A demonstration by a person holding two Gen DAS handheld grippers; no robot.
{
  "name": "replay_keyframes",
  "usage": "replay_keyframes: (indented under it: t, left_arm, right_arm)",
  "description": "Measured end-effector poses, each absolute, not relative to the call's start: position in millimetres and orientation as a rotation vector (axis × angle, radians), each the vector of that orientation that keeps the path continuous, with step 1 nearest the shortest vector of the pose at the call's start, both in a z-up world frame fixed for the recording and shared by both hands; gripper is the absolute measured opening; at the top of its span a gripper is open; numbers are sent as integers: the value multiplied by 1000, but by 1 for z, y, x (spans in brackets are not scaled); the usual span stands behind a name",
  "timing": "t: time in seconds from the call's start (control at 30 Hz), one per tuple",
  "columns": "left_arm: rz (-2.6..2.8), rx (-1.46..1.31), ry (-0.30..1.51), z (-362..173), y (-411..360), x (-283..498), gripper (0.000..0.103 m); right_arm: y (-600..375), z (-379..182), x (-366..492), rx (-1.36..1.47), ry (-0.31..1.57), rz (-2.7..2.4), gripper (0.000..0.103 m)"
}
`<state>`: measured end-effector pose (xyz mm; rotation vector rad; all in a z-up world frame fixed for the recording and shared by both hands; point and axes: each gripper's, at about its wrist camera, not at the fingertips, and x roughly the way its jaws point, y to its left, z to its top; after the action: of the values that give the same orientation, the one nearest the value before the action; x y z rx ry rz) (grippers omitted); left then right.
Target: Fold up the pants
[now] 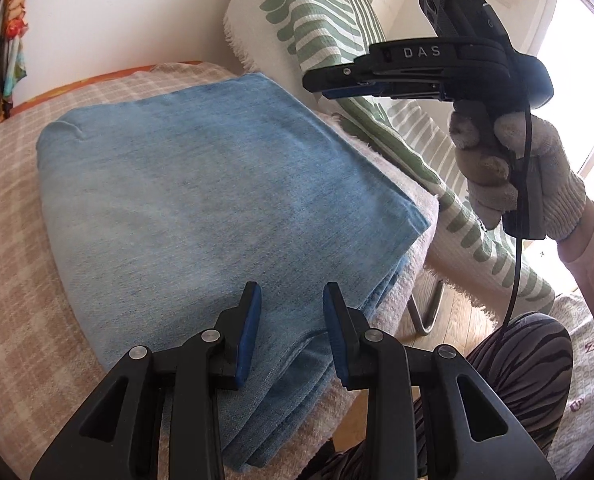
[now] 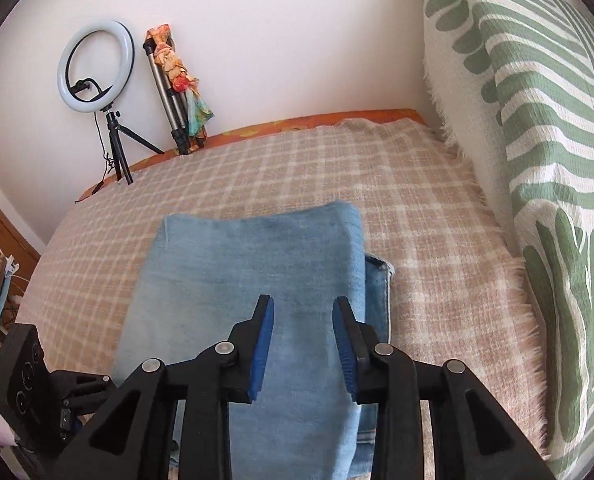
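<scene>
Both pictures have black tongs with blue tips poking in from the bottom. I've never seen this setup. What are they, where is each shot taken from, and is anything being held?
There is no robot here. A person holds a hand-held gripper in each hand, and each has a camera looking out along its two fingers. One picture looks out from the left gripper. It also shows the right gripper from the side, in a gloved hand. The other picture looks out from the right gripper.

A pair of blue pants, already folded into a thick rectangle, lies on a checked blanket. A green-patterned cushion stands beside it.

Nothing is held: both grippers are open above the pants, their blue pads apart and off the cloth.
</scene>
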<state>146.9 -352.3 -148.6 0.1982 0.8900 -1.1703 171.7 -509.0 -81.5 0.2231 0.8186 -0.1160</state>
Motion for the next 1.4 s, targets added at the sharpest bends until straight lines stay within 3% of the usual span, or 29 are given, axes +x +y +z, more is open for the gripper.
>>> replay_keyframes:
  t: [0.27,0.73,0.83,0.87,0.97,1.0,1.2,1.4]
  left_arm:
    - [-1158,246,865,-147,-357,140,30]
    - [-1150,299,843,-142,-364,129,32]
    - [-1133,299,832,-138,-360,131,42]
    - [-1131,288,833,-136,-358,132,44]
    - [-1119,253,830,-128,-347,138,50]
    - [-1114,243,824,-124,-341,142,53]
    - [-1054,172,843,-110,-309,175,60]
    - [-986,37,951,-118,-300,219,62]
  right_arm:
    - [-519,-114,233,277,853,-186,35]
    - [-538,-131,227,403,806,-226,34]
    - [-535,-126,216,403,799,-245,35]
    - [-532,-123,211,381,796,-251,39]
    - [-523,-110,188,298,746,-270,75]
    - [-523,-107,179,287,727,-275,80]
    - [-541,-107,141,341,737,-263,93]
    - [-568,-122,132,456,814,-185,97]
